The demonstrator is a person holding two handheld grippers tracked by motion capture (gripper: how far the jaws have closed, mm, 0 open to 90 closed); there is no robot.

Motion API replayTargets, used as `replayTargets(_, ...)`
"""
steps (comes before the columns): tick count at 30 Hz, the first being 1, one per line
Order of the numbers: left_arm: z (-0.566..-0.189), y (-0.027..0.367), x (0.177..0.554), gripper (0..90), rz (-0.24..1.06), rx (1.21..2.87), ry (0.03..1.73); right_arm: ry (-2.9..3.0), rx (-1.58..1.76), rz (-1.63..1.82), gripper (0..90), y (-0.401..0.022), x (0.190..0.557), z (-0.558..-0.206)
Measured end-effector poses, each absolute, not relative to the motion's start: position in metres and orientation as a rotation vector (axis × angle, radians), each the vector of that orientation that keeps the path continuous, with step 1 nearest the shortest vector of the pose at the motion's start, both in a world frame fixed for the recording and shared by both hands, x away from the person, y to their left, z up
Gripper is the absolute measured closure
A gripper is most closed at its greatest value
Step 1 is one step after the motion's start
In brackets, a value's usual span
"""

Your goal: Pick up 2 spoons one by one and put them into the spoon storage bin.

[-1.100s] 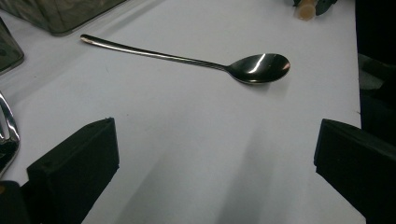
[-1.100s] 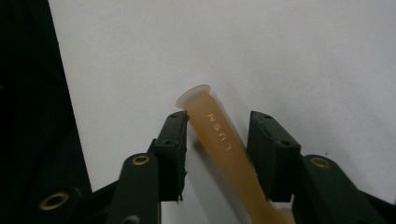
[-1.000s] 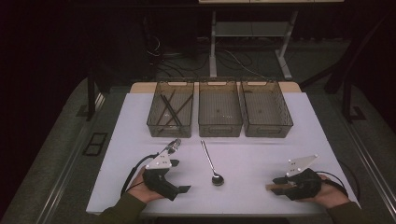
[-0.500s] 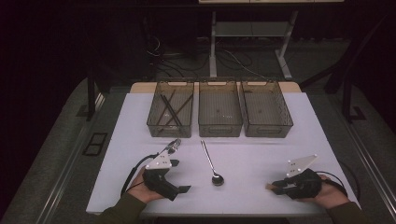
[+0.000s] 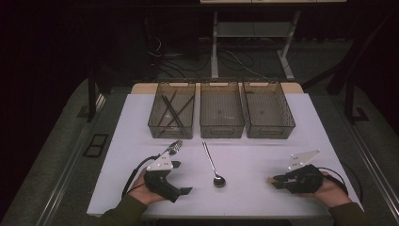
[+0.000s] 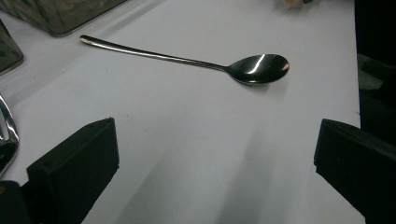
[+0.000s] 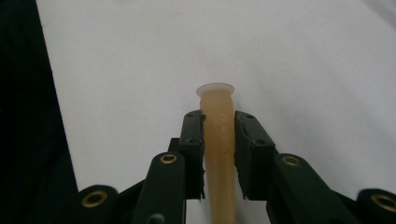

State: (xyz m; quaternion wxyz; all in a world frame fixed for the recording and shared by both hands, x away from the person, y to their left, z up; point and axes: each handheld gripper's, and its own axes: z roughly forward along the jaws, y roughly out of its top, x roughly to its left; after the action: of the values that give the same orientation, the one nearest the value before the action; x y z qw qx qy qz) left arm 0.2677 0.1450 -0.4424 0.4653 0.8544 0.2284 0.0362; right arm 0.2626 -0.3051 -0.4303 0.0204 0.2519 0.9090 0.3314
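At five o'clock on the counter our right gripper has just been closing and now clamps a pale tan handle, seemingly light, stiff and smooth, best held mid-shaft. Our left gripper at seven gapes empty. The spoon lies between; three bins wait at twelve.

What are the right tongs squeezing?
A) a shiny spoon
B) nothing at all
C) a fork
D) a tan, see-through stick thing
D: in the right gripper view the right tongs are closed on a tan translucent handle with a flared end, while the spoon lies loose on the white table.
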Motion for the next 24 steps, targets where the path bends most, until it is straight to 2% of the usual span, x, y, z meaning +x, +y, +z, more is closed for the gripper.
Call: replayTargets(24,-0.442,0.146,0.268,0.0,0.090,2.089,0.561,2.685,0.877,1.105,74.0,-0.285,0.293,-0.410)
